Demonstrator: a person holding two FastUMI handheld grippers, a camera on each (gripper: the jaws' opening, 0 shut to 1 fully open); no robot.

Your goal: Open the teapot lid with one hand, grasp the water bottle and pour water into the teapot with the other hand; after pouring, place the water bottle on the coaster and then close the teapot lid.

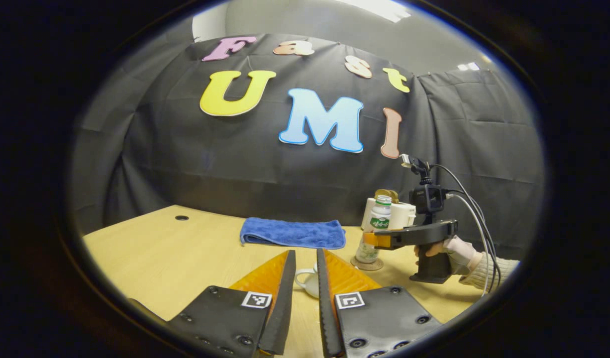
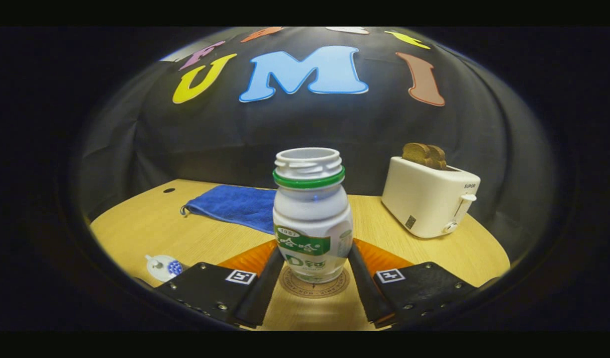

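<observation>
Water bottle (image 2: pixel 312 219) stands uncapped on the coaster (image 2: pixel 315 285), between the right gripper's (image 2: pixel 312 263) spread fingers, contact not certain; teapot (image 1: pixel 307 281) seen past the left gripper (image 1: pixel 305 278), fingers slightly parted; bottle to be kept upright.

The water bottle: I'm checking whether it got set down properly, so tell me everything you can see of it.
The water bottle is a squat white plastic one with a green neck ring, a green label and no cap. It stands upright on the round coaster on the wooden table. The right gripper has a finger on each side, seemingly touching it.
</observation>
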